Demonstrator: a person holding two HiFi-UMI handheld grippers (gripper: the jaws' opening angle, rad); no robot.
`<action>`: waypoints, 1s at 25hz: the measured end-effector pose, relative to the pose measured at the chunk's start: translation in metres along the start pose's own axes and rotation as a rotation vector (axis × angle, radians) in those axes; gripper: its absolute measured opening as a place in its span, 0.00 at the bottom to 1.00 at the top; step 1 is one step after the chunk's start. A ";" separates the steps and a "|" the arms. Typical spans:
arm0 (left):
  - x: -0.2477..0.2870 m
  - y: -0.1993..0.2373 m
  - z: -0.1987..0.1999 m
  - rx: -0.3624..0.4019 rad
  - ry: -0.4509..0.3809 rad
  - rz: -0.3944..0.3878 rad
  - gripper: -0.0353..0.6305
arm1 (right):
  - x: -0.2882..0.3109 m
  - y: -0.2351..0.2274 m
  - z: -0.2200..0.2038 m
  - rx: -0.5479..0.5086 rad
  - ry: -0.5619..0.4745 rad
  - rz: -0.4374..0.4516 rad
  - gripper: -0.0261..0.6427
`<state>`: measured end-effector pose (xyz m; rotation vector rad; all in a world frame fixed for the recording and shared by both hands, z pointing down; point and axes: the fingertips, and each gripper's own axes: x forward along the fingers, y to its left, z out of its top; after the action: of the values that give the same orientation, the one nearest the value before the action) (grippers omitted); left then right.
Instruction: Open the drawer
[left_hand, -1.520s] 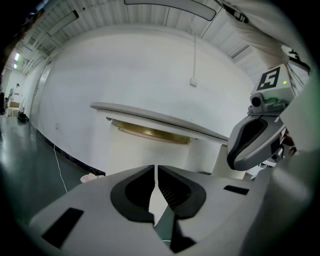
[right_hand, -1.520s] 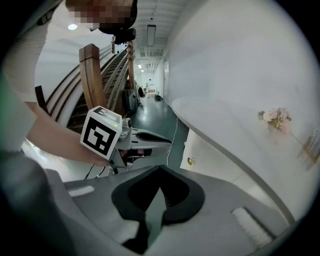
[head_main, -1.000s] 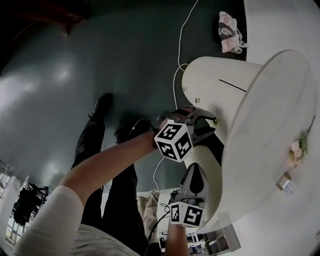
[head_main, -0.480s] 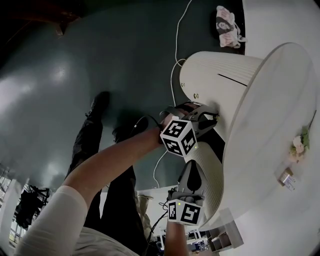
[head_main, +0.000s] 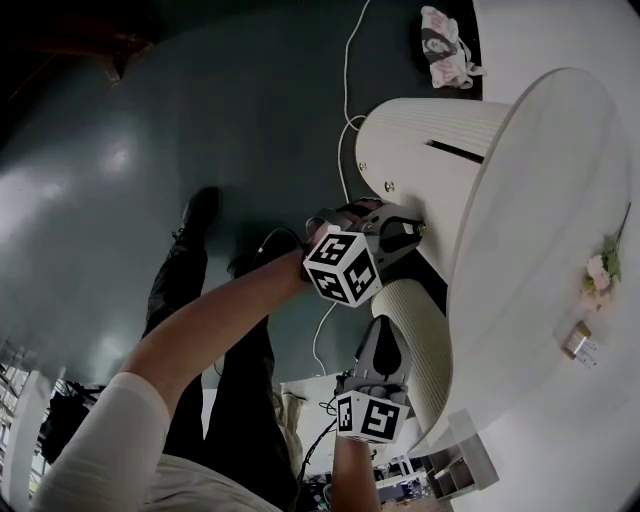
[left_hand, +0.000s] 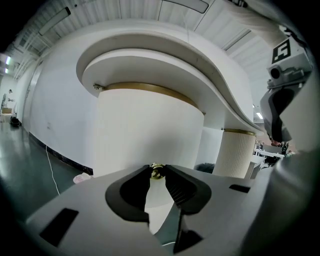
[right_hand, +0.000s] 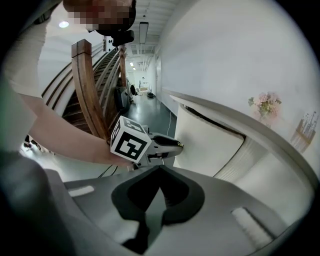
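Left claw (left_hand: 157, 170) is pinched on a small brass knob (left_hand: 156, 172), tips on either side of it. Its jaws have just been closing onto it. The knob sits on the smooth, curved white drawer (right_hand: 210, 142), which hangs right under the rim of the round tabletop (head_main: 530, 220). I see a thin dark gap along the drawer's top edge in the right gripper view, but I can't tell whether it is pulled out at all.

Right claw (right_hand: 160, 169) has its jaws together with nothing between them. In the head view it hangs lower, close to the ribbed curved base (head_main: 425, 345) below the drawer, and I can't tell if it touches.

The tabletop is white and mostly bare, with a pink flower sprig (head_main: 600, 272) and a small holder (head_main: 578, 343) near its far edge.

Room: glossy dark green floor (head_main: 120, 160) with a white cable (head_main: 345, 90) running across it and a printed bag (head_main: 445, 45) lying by the plain white wall (right_hand: 240, 55). A wooden staircase (right_hand: 87, 95) shows in the right gripper view, with a long lit corridor behind it. My legs and one dark shoe (head_main: 200, 210) show on the floor.
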<state>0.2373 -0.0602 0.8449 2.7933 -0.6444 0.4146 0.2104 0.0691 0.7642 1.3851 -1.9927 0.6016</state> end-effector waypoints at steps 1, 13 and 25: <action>-0.002 0.000 -0.001 -0.001 0.004 -0.001 0.21 | 0.000 0.002 -0.001 0.003 0.001 0.001 0.06; -0.044 -0.010 -0.018 -0.020 0.035 0.007 0.21 | -0.008 0.032 -0.007 0.026 0.001 0.004 0.06; -0.098 -0.021 -0.040 -0.035 0.069 -0.009 0.21 | -0.016 0.065 -0.022 0.058 0.018 0.003 0.06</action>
<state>0.1541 0.0081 0.8471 2.7348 -0.6176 0.4902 0.1580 0.1163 0.7672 1.4059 -1.9779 0.6757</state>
